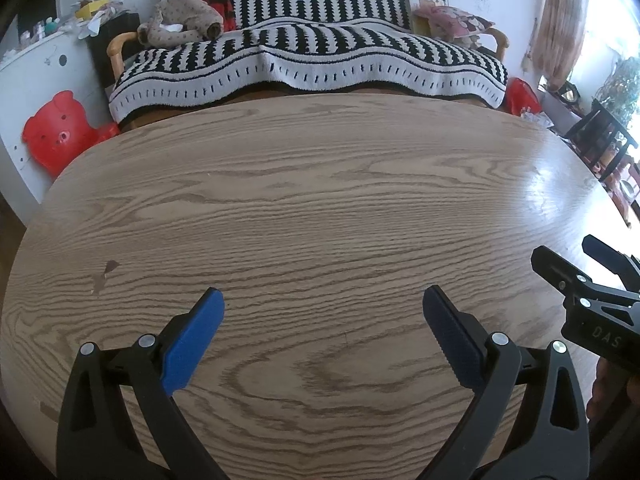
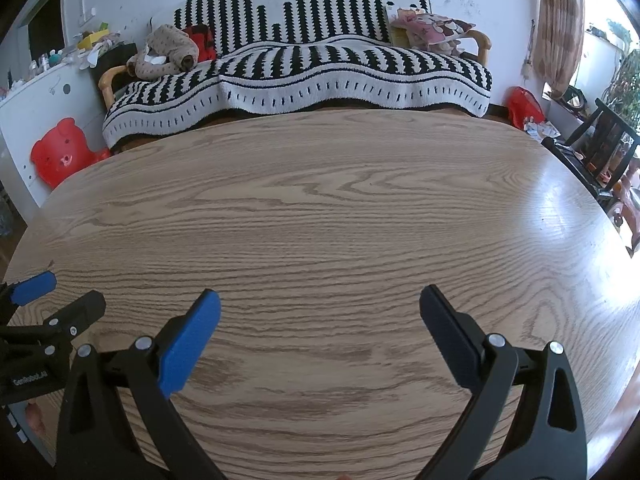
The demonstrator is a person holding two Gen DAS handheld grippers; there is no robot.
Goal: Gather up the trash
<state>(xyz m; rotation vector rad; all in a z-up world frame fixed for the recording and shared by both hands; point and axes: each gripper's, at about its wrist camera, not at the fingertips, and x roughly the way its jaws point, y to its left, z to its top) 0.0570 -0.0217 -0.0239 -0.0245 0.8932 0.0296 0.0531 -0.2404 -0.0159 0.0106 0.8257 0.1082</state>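
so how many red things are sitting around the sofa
2 show. A red bear-shaped item leans by the white cabinet, left of the sofa. A red bag-like thing sits right of it. More may hide behind the table.

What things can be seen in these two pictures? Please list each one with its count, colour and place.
wooden oval table: 1, light brown grain, fills the foreground under both tools; no trash shows on it.
striped knitted sofa cover: 1, black and white, on the sofa behind the table.
spotted beige plush toy: 1, on the sofa's left end.
pink patterned cushion: 1, on the sofa's right end.
red bear-shaped plastic stool: 1, on the floor at left, against a white cabinet.
red plastic bag: 1, on the floor right of the sofa.
dark wooden chair: 1, far right by the window.
left tool: 1, black with blue pads, open, above the table.
right tool: 1, same colours, open, above the table.
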